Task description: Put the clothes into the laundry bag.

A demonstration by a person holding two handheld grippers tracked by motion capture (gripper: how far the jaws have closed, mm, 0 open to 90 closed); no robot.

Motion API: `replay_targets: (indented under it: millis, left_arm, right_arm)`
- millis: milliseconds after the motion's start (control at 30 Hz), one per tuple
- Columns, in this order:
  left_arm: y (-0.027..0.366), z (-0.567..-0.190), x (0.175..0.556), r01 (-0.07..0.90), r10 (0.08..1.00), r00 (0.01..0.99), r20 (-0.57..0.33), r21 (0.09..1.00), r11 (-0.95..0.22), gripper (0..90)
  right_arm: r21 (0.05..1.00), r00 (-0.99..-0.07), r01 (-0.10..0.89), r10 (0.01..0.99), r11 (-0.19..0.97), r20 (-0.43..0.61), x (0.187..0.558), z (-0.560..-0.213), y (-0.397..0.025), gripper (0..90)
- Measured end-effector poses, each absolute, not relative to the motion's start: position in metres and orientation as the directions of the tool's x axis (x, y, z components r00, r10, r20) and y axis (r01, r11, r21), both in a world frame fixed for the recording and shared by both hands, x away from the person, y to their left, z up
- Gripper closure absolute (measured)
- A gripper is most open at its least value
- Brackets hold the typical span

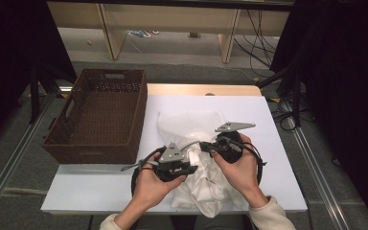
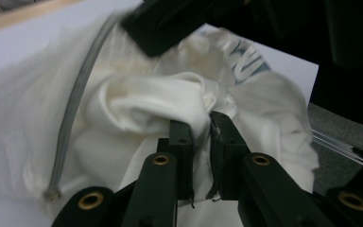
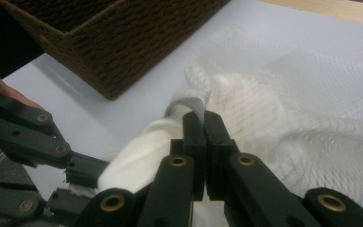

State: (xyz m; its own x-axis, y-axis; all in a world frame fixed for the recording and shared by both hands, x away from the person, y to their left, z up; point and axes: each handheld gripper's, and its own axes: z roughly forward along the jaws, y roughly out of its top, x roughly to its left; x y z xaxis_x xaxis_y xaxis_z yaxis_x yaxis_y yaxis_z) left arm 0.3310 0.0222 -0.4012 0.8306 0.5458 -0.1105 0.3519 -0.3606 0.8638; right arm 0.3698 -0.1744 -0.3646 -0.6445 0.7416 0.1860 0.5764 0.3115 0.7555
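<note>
A white mesh bag lies on the white table with a white garment spilling out of its near end. My left gripper is shut on a fold of the white garment, pinched between its jaws. My right gripper is shut on the grey band along the mouth of the mesh bag, its jaws pressed together. The two grippers face each other, a few centimetres apart. In the left gripper view the same grey band curves down the bag's side.
A brown wicker basket stands at the table's left, its corner close to the bag. Bare table shows right of the bag and along the front left. Black frames and cables surround the table.
</note>
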Motion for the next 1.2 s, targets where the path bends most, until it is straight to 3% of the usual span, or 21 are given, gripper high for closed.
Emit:
replay_targets:
  millis: [300,467,567,667,867,1000,1200]
  left_arm:
    - [-0.006,-0.421,0.364,0.340,0.568,0.821,-0.065,0.854,-0.393,81.9]
    - [-0.011,-0.441,0.383,0.388,0.631,0.772,-0.082,0.846,-0.365,81.7]
    - [-0.013,-0.438,0.380,0.360,0.636,0.771,-0.036,0.848,-0.388,80.6]
    - [-0.006,-0.436,0.375,0.362,0.629,0.775,-0.055,0.856,-0.370,73.8]
    - [0.020,-0.420,0.352,0.345,0.617,0.786,-0.046,0.860,-0.375,41.0]
    - [0.038,-0.412,0.333,0.355,0.615,0.786,-0.071,0.866,-0.353,34.0]
    - [0.051,-0.424,0.318,0.358,0.581,0.813,-0.034,0.816,-0.453,25.9]
  right_arm:
    - [0.735,-0.664,0.598,0.712,0.320,0.230,0.367,-0.367,-0.170,90.0]
    - [0.739,-0.652,0.603,0.720,0.301,0.238,0.373,-0.366,-0.178,90.0]
    - [0.733,-0.642,0.615,0.725,0.293,0.249,0.372,-0.365,-0.179,90.0]
    - [0.743,-0.652,0.597,0.722,0.301,0.231,0.373,-0.365,-0.180,90.0]
    - [0.747,-0.646,0.600,0.725,0.287,0.240,0.375,-0.363,-0.184,90.0]
    - [0.743,-0.648,0.603,0.722,0.289,0.245,0.375,-0.362,-0.184,90.0]
    - [0.737,-0.638,0.609,0.734,0.294,0.234,0.375,-0.363,-0.184,90.0]
